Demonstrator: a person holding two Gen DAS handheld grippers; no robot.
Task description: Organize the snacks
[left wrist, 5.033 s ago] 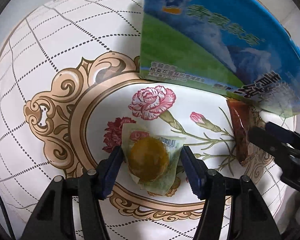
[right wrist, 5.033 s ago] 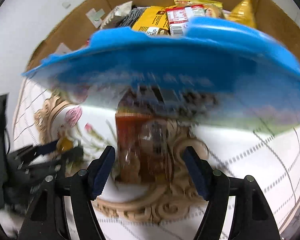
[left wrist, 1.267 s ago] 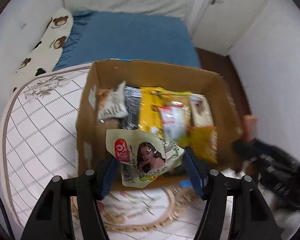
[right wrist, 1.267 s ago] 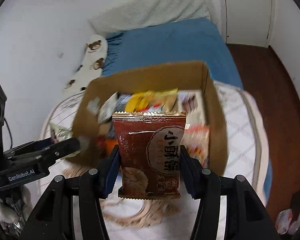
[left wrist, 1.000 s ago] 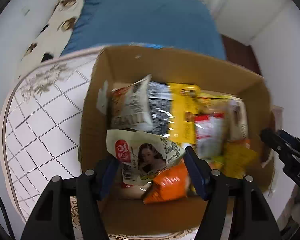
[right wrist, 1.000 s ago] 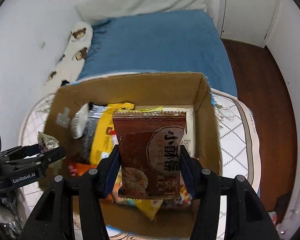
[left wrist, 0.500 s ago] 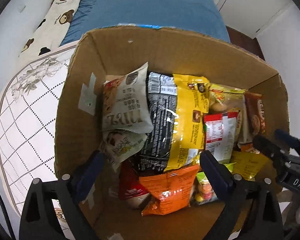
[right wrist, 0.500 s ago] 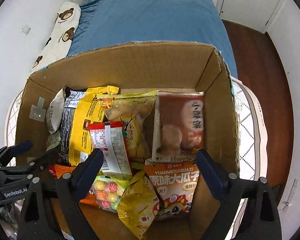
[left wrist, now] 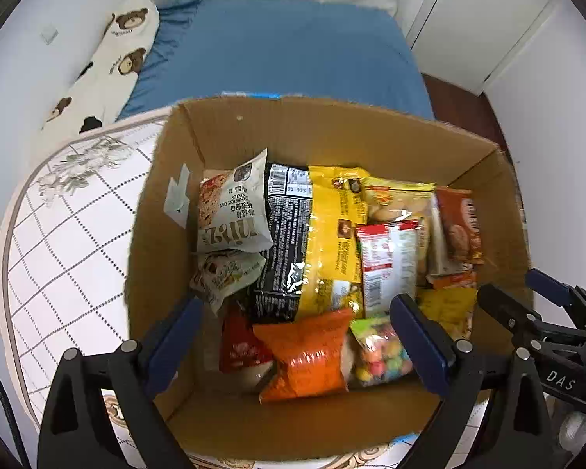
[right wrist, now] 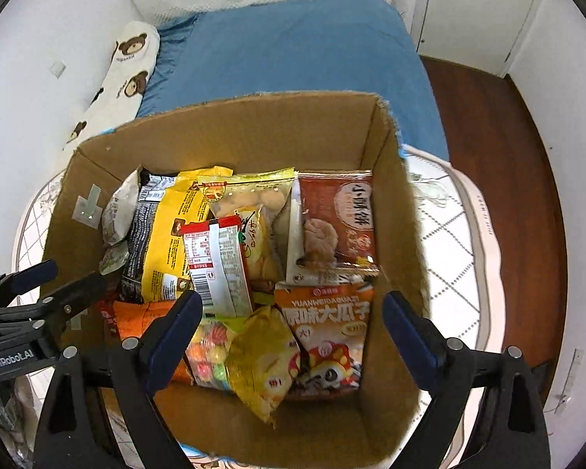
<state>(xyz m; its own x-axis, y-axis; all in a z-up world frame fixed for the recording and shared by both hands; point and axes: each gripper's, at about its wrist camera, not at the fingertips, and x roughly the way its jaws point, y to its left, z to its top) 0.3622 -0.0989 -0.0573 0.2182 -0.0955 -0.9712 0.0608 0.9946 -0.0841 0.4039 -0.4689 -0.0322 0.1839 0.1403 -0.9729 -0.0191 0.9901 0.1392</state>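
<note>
both jaws stand spread and empty: our left gripper (left wrist: 297, 336) and right gripper (right wrist: 293, 320) hang over the cardboard box (right wrist: 254, 125). below them the snacks fill it, the brown biscuit pack (right wrist: 334, 226) lying flat on its right side, long axis running away from us, nearer our right hand.

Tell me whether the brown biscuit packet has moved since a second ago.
Yes. The brown biscuit packet has left the right hand-held gripper and now lies inside the cardboard box, against its right wall.
</note>
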